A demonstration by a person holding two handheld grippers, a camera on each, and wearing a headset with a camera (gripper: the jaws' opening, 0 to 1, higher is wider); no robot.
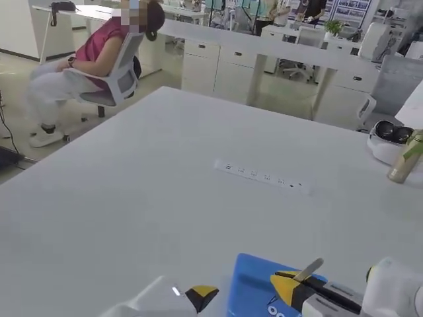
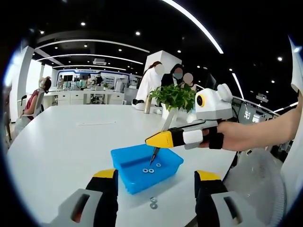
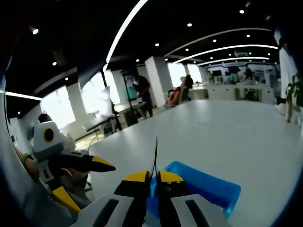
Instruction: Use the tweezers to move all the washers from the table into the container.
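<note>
"The right gripper [image 3: 154, 178] has its jaws pinched tight on the tweezers [image 3: 155, 156]. The tips point down inside the blue container [image 2: 161, 178], just above three washers [image 2: 151, 171] on its floor."

"And the left gripper [image 2: 157, 175]?"

"Jaws wide apart, nothing in them. It hovers low at the left of the container. Two loose washers [image 2: 153, 203] lie on the table [image 2: 57, 142], just beside the container on that gripper's side."

"Is there a washer in the tweezers now?"

"Too small to tell. If there is, I'd let it go low over the floor so it can't bounce out. For the loose ones I'd come down steeply, pinch one rim, lift straight up, and keep the left gripper near to steady the container."
</note>
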